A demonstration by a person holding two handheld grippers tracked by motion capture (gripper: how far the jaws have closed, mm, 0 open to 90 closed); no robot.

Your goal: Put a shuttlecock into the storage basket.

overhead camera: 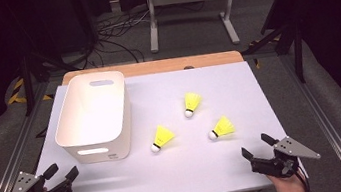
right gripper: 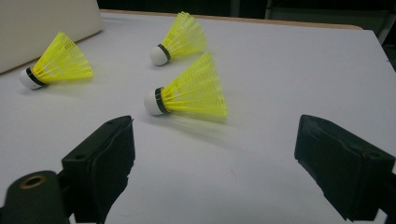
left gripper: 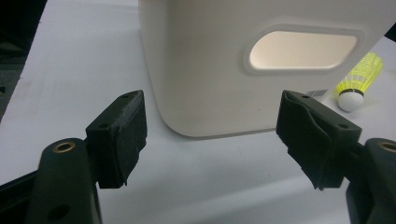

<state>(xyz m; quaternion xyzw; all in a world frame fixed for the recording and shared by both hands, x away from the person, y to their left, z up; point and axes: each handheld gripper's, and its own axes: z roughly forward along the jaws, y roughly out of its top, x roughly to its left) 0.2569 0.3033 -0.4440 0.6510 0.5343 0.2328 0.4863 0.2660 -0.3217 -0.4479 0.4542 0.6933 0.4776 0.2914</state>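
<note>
White table; nearest shuttlecock lies flat, cork pointing left.

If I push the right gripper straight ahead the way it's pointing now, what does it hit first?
Most likely the nearest yellow shuttlecock, lying on its side just ahead of the right gripper, whose jaws stand open and empty. The line seems to meet its feathered skirt rather than its white cork, though depth is hard to judge.

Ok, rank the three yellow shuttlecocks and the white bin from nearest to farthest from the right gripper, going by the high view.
From the right gripper, open at the table's near right:
1. Right shuttlecock, just ahead of it.
2. Left shuttlecock and far shuttlecock, the first beside the bin, the second farther back: too close to call.
3. White bin, across on the left.
</note>
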